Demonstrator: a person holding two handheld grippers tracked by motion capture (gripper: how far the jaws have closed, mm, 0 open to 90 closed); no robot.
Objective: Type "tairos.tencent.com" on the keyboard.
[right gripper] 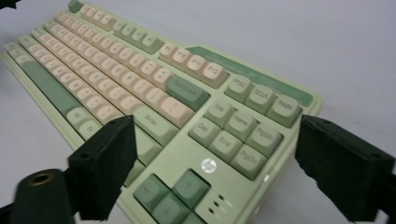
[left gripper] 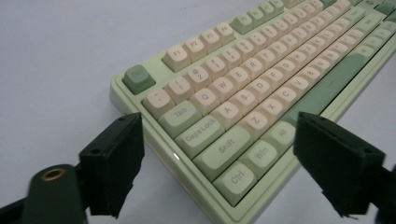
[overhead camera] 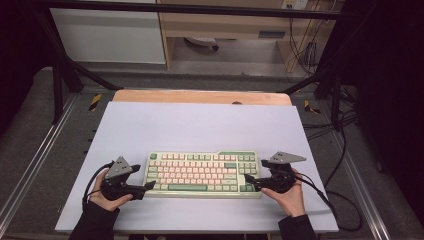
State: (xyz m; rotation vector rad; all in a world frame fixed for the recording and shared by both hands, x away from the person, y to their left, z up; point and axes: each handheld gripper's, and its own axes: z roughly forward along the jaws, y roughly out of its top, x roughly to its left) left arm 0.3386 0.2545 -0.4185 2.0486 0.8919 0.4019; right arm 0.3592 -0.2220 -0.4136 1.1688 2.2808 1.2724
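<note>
A pale green keyboard (overhead camera: 202,174) with cream and green keys lies flat on the white mat, near the front middle. My left gripper (overhead camera: 148,186) is at its left end, low over the mat. In the left gripper view my left gripper (left gripper: 219,154) is open, its jaws standing wide on either side of the keyboard's (left gripper: 261,79) Ctrl corner without touching it. My right gripper (overhead camera: 248,181) is at the right end. In the right gripper view my right gripper (right gripper: 219,158) is also open, its jaws spread around the arrow-key corner of the keyboard (right gripper: 140,84), with gaps on both sides.
The white mat (overhead camera: 200,125) covers a wooden table (overhead camera: 200,96) whose far edge shows behind it. Cables (overhead camera: 345,200) trail off the right side. Black frame struts (overhead camera: 65,60) and a cabinet (overhead camera: 220,25) stand beyond the table.
</note>
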